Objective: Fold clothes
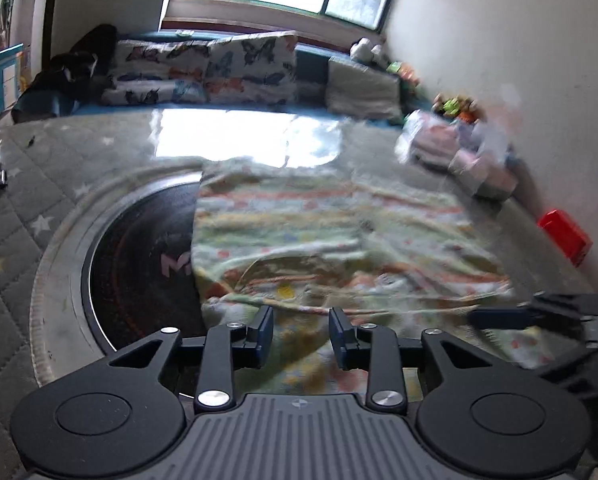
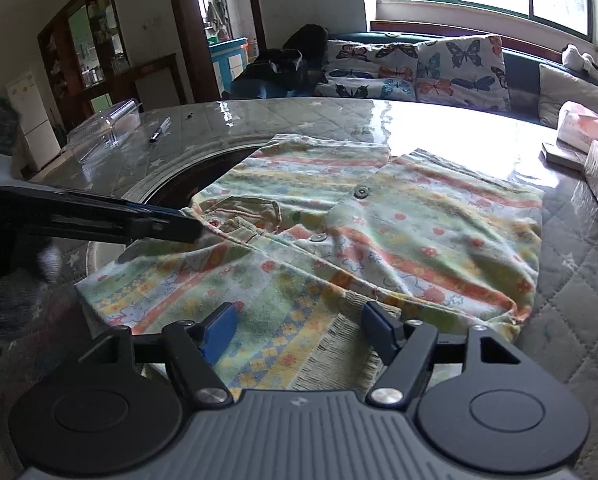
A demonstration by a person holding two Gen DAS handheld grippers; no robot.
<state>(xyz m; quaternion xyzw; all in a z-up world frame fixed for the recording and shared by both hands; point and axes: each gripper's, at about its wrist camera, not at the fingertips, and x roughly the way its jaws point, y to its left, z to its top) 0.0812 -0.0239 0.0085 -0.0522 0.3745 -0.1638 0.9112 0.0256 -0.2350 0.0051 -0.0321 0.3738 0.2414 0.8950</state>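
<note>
A striped pastel children's garment (image 1: pixel 331 236) with snap buttons lies partly folded on the glass-topped table; it also shows in the right wrist view (image 2: pixel 379 236). My left gripper (image 1: pixel 301 330) is open just above the garment's near edge. In the right wrist view its fingers (image 2: pixel 171 226) reach in from the left and their tips touch the collar area. My right gripper (image 2: pixel 299 330) is open over the near hem, with nothing between its fingers. It also appears at the right edge of the left wrist view (image 1: pixel 539 312).
The table has a round dark inset (image 1: pixel 139 268) partly under the garment. A pen (image 2: pixel 159 129) and a clear plastic box (image 2: pixel 107 128) lie at the far left. Tissue packs (image 2: pixel 587 128) and a red box (image 1: pixel 565 236) sit at the right. A butterfly-cushion sofa (image 2: pixel 419 68) stands behind.
</note>
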